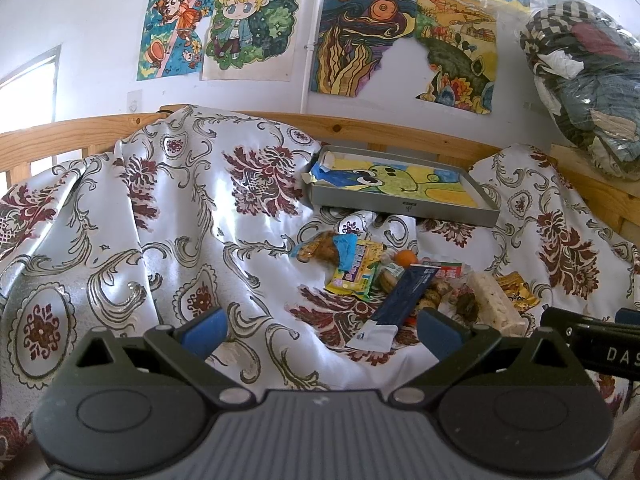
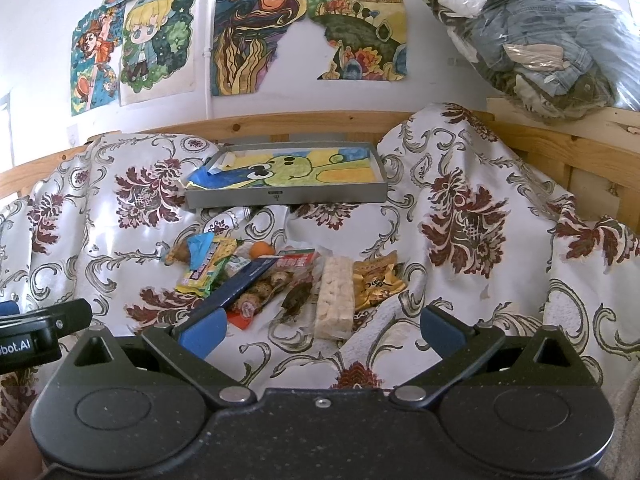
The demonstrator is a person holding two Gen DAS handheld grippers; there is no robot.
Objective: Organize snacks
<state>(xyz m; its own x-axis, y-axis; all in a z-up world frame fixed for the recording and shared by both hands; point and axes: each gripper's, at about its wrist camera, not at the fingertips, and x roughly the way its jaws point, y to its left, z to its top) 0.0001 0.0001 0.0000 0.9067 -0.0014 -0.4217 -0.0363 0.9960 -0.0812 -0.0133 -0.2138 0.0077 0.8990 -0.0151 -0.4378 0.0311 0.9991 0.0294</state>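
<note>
Blue-padded and spread wide, the left gripper (image 1: 320,330) and the right gripper (image 2: 322,330) both hover empty above the floral cloth (image 2: 460,280). Just beyond them the snacks lie in a loose heap: a dark blue packet (image 2: 236,286) to the left, a pale rice-cracker bar (image 2: 335,300) beside a gold wrapper (image 2: 376,282) to the right, and a small orange (image 2: 262,250) behind. Farther off sits a grey tray (image 2: 288,196), lined with a drawing.

The clothes bag (image 2: 536,36) is cut off by the frame edge; wrapper print on the snacks (image 2: 280,280) is unreadable.
</note>
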